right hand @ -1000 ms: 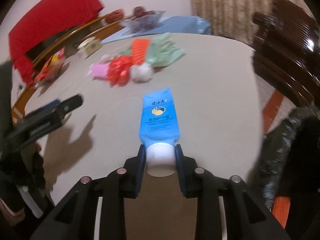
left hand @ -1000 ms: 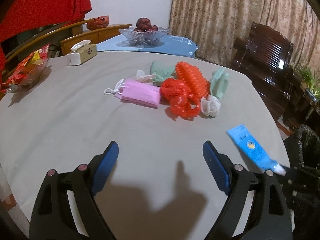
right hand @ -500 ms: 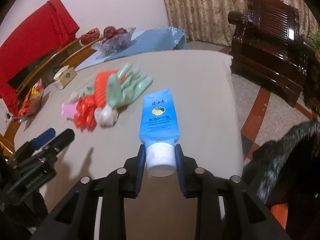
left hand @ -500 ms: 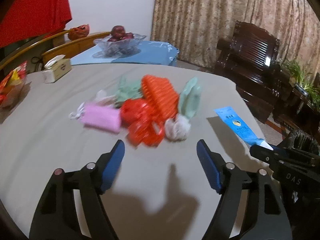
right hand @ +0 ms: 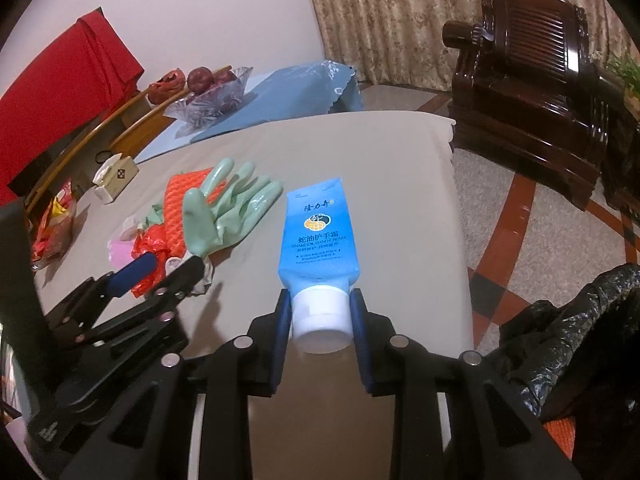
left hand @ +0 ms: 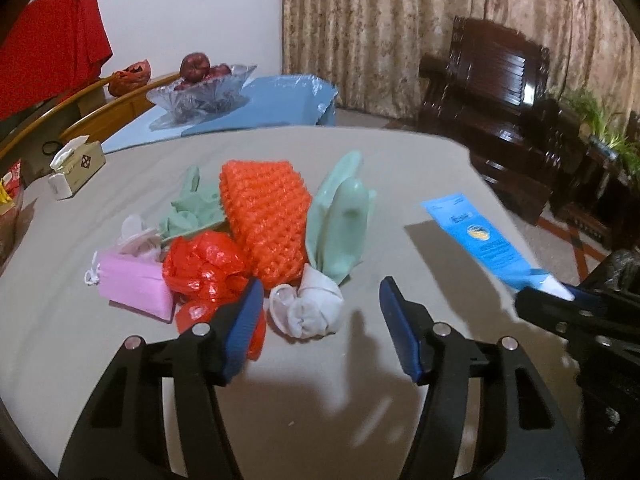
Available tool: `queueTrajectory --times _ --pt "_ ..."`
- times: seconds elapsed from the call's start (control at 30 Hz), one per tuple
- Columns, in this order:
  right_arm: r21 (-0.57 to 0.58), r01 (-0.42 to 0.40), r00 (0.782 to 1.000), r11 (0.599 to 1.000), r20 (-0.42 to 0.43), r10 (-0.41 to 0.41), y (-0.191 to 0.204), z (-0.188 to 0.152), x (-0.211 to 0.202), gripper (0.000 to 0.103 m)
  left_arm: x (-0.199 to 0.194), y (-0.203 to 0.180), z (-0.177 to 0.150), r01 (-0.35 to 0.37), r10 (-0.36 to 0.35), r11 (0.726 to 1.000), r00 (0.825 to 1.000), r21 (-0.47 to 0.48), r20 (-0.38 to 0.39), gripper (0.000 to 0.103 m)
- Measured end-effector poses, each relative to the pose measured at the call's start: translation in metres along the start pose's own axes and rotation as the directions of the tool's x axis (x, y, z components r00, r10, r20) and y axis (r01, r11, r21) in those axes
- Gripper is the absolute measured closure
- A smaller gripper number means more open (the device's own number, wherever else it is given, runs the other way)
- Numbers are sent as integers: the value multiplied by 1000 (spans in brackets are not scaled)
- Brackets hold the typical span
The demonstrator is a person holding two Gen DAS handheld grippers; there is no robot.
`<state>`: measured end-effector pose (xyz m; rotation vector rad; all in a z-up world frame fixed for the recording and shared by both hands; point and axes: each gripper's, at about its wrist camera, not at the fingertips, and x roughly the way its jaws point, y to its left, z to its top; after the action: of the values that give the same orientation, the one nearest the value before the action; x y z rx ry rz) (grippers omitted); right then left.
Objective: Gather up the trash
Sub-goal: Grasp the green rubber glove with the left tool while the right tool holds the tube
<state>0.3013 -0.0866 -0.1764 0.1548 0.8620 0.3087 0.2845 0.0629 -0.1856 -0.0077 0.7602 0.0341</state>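
Note:
A pile of trash lies on the grey tablecloth [left hand: 100, 360]: an orange foam net [left hand: 264, 216], a green rubber glove [left hand: 340, 224], a red plastic bag [left hand: 204, 264], a pink packet [left hand: 132, 284] and a crumpled white wad [left hand: 308, 308]. My left gripper [left hand: 320, 300] is at the pile's near side with its jaws closing. The white wad sits between the blue pads, which do not touch it. My right gripper [right hand: 320, 308] is shut on the white cap of a blue hand-cream tube [right hand: 316, 232], held above the table's right edge.
A black trash bag [right hand: 568, 332] gapes at the lower right, beside the table. A tissue box [left hand: 76, 168] and a glass fruit bowl [left hand: 200, 92] stand at the far left. A dark wooden armchair [left hand: 500, 100] stands beyond the table, and a snack packet [right hand: 52, 228] lies at the left edge.
My left gripper has moved up to the pile and its jaws have narrowed around the white wad. The right gripper has carried the tube a little rightwards, still gripping the cap.

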Motion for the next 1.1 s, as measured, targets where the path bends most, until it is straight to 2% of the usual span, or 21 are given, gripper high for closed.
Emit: queueTrajectory --times 0.1,0.17,0.33,0.57,0.7,0.87,1.0,1.1 --pt "2 -2 1000 1000 -3 2 0 -1 2 74 10 -2 1 -13 14 1000 999 5 -40 52" --pt "2 -2 1000 1000 -5 2 0 -1 3 74 11 -3 1 -34 34 999 998 11 -50 69" --pt "-7 -5 1000 1000 -1 5 3 -1 -1 74 2 -1 1 -31 30 1000 999 -7 -35 75" --pt "-13 -15 1000 1000 17 15 6 -1 -13 74 -43 0 -5 9 -8 999 1000 -35 27 76" --pt "-21 -19 1000 1000 19 20 9 -5 -21 74 -59 1 -16 24 -22 998 999 -50 29 76" --pt "-17 -24 1000 1000 9 24 8 -12 -28 74 -70 5 -36 34 -35 996 999 -77 -6 76" --pt "-19 -27 1000 999 -12 26 9 -22 -29 74 -67 2 -51 40 -43 997 998 -64 -52 75" --pt "-20 -28 999 999 -24 28 12 -27 -27 74 -57 4 -55 46 -53 996 994 -73 -94 69"
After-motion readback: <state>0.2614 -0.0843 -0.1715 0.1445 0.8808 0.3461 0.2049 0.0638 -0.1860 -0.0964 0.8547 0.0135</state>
